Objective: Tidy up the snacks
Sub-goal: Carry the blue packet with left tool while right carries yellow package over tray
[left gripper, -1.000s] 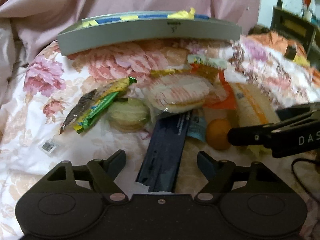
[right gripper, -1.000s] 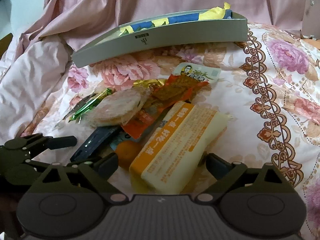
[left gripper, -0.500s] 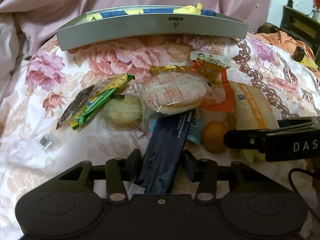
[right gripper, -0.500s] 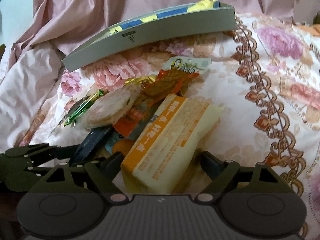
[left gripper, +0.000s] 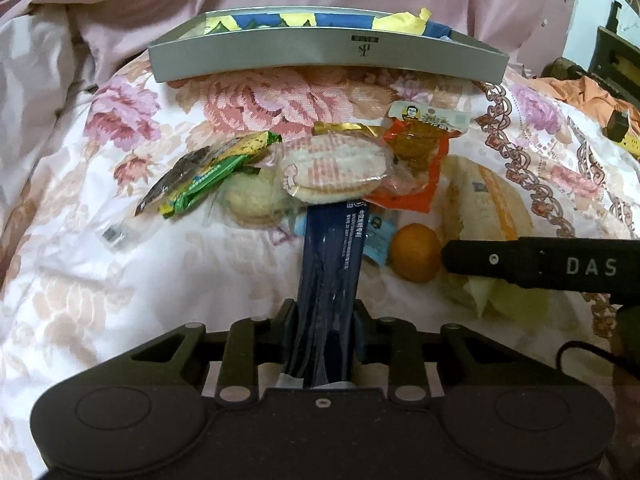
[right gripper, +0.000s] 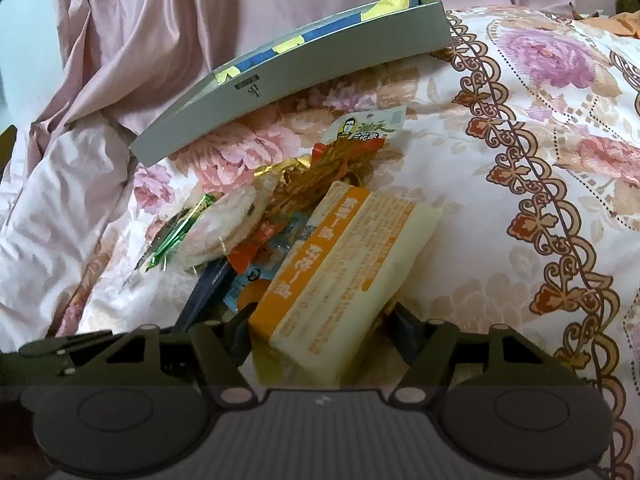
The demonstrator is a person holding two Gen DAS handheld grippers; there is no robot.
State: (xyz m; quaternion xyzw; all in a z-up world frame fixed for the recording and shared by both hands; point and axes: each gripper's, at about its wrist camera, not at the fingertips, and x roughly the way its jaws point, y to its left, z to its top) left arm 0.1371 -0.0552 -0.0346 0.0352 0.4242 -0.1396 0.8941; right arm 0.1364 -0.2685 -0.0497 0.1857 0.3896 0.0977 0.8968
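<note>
My left gripper (left gripper: pixel 326 316) is shut on the near end of a long dark blue packet (left gripper: pixel 332 256), whose far end lies under the round rice crackers (left gripper: pixel 336 168). My right gripper (right gripper: pixel 320 328) straddles a yellow and orange pack (right gripper: pixel 344 264). Its jaws are closing, and the fingertips (right gripper: pixel 240 328) stand just beside the pack's two sides. The pile also holds a green packet (left gripper: pixel 208 176), a red-orange packet (left gripper: pixel 416 152) and an orange (left gripper: pixel 416 252). All of it lies on a flowered bedspread (left gripper: pixel 120 280).
A long grey tray (left gripper: pixel 320 56) with blue and yellow contents lies beyond the pile, against pink bedding (right gripper: pixel 160 20). In the left wrist view, one finger (left gripper: pixel 540 264) of the right gripper reaches in beside the orange. A dark cable (left gripper: pixel 576 352) lies at the right.
The left jaws closed onto the dark blue packet and lifted its near end slightly. The right jaws narrowed around the yellow and orange pack. Both views rolled a little.
</note>
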